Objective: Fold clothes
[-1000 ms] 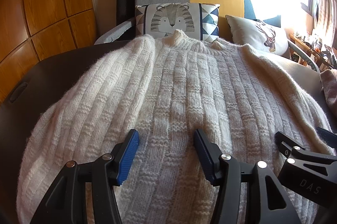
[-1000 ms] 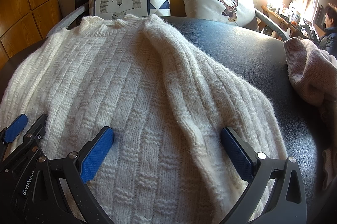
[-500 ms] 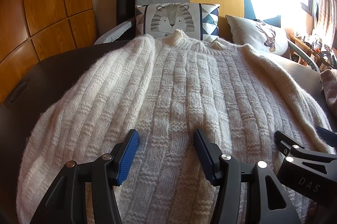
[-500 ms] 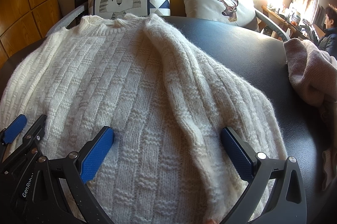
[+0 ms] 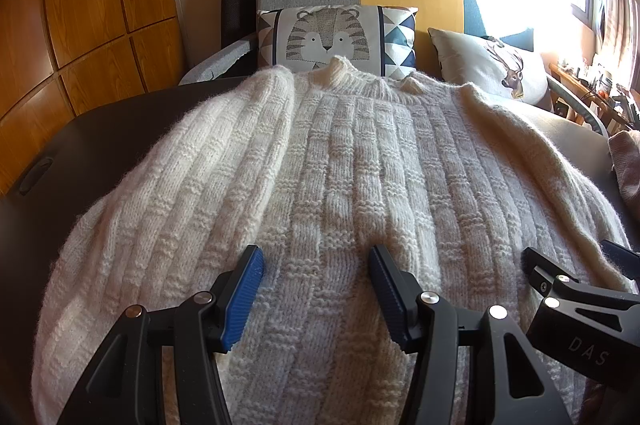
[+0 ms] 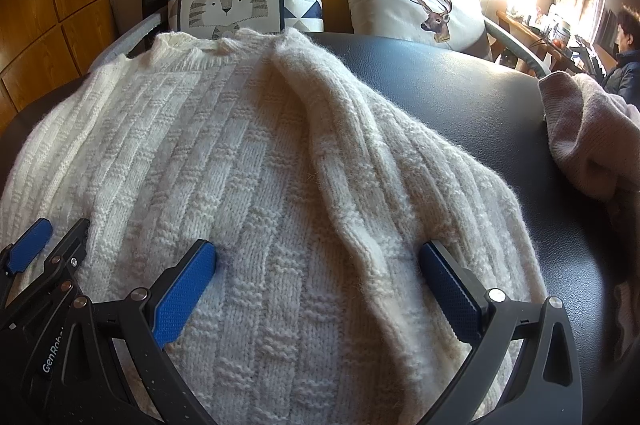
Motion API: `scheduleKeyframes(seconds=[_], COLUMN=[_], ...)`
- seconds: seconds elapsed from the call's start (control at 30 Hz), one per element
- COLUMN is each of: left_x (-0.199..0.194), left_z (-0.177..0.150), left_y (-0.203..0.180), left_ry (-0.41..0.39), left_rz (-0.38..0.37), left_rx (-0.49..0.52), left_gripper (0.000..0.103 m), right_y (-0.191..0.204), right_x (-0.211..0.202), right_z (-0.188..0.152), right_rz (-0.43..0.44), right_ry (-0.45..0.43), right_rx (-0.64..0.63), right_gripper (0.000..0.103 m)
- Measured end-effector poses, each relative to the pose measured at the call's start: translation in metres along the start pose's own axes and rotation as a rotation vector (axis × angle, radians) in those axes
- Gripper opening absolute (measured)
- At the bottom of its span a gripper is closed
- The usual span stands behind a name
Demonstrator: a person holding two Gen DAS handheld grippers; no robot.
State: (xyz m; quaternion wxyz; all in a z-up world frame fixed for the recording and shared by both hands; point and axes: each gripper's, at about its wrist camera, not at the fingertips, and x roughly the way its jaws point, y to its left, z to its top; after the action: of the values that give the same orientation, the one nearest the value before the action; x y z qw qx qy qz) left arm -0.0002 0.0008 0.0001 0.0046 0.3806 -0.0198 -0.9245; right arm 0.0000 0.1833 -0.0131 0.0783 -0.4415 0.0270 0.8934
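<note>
A cream knitted sweater [image 5: 340, 185] is lying spread flat on a dark padded table [image 6: 460, 97], collar pointing away toward the sofa, with both sleeves folded in alongside the body. The left gripper [image 5: 316, 285] is hovering low over the sweater's lower middle, its blue-padded fingers [image 5: 244, 297] standing partly apart with only knit showing between them; it is gripping nothing. The right gripper [image 6: 316, 289] is sitting just beside it, over the seam where the right sleeve is meeting the body, jaws spread wide and likewise holding nothing. Whether either set of pads is touching the wool cannot be determined. A tiger-print cushion [image 5: 336, 37] and a deer-print cushion [image 6: 420, 13] are resting on the sofa beyond the collar. A pinkish garment [image 6: 588, 137] is lying heaped at the table's right edge.
</note>
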Motion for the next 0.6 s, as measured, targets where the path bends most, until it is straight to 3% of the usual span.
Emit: scheduleKeyframes(seconds=[0.6], left_x=[0.0008], left_z=[0.0004], left_y=[0.0007], left_ry=[0.000], left_rz=[-0.002], left_rx=[0.002], left_gripper=[0.057], right_y=[-0.0011], right_x=[-0.0001], right_z=[-0.0004], right_rz=[0.000], right_ry=[-0.003], right_rx=[0.000], right_gripper=[0.103])
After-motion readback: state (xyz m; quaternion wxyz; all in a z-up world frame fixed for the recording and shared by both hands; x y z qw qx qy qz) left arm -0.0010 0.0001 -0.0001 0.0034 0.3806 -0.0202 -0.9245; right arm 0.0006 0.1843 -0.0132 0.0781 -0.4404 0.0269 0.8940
